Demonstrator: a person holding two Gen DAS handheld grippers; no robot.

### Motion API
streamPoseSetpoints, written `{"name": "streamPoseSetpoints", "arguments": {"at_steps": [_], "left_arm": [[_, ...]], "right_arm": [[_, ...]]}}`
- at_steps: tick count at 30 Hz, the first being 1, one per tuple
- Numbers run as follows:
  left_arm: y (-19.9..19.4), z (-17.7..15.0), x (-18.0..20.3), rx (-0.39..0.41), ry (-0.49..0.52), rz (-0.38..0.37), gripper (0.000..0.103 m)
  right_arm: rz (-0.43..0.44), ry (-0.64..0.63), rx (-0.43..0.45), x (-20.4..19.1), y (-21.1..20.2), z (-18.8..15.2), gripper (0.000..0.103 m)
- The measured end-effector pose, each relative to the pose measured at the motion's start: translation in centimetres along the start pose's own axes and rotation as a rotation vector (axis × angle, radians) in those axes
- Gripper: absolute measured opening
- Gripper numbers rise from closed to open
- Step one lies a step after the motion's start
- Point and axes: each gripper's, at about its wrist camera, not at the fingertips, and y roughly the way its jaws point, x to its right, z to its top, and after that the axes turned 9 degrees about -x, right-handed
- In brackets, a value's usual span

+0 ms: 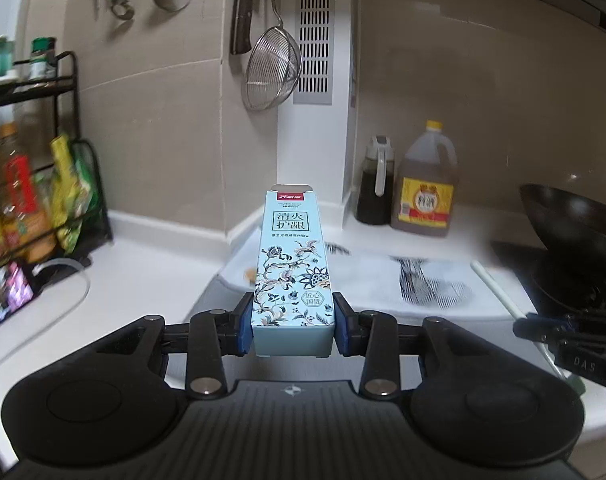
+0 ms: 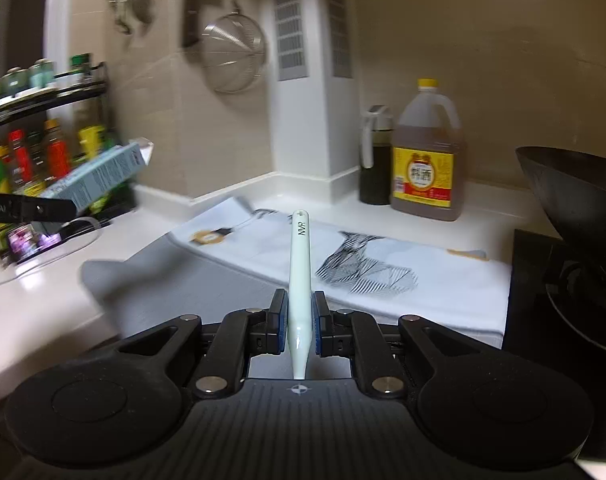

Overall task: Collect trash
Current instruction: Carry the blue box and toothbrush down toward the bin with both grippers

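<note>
My left gripper (image 1: 294, 326) is shut on a long pale-blue carton (image 1: 293, 268) with a flower print, which points forward above the counter. The same carton (image 2: 103, 174) shows at the left of the right wrist view, held up in front of the spice rack. My right gripper (image 2: 299, 320) is shut on a slim white tube (image 2: 299, 276) that sticks forward and up between its pads. In the left wrist view that tube (image 1: 499, 290) and the right gripper (image 1: 543, 330) appear at the right edge.
A white sheet with black line drawings (image 2: 343, 264) lies on the white counter (image 1: 143, 276). At the back stand a dark oil jug (image 2: 375, 156) and a yellow-capped bottle (image 2: 427, 152). A black wok (image 2: 575, 200) sits right, a spice rack (image 1: 35, 168) left. A strainer (image 1: 271, 72) hangs on the wall.
</note>
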Motion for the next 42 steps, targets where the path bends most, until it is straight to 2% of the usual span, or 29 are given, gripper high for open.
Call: {"name": "streamPoseSetpoints", "arguments": {"at_steps": [3,10,16,23,28,42], "left_arm": [[-2.6,-2.7,0.2,-0.013,-0.011,-0.008,0.043],[-8.2,-8.2,0.6,-0.023,-0.020,0.027,0.043],[-11.0,-12.4,2.1,-0.037,-0.021,0.041,0.043],[-11.5,-16.4,3.0,-0.109,-0.013,0.055,0.043],[-11.7,-18.2,3.4,-0.126,0.010,0.085,0.043],[-10.5,-19.5,2.4,-0.174,-0.031,0.085,0.043]], "right_arm": [[0.031,-0.030,-0.010,-1.0,-2.0,-1.6,0.014],[0.106,-0.081,-0.031,-3.7,-6.1,-5.3,0.014],[0.188,-0.145,-0.086,-6.6,-7.8,-8.7,0.014],[0.247,-0.216,-0.155,-10.0,-7.8,-11.8,0.014],[0.268,-0.254,-0.186,-11.2,-7.9,-12.9,0.014],[0.269,-0.279,-0.238,-12.0,-6.9,-13.0,0.014]]}}
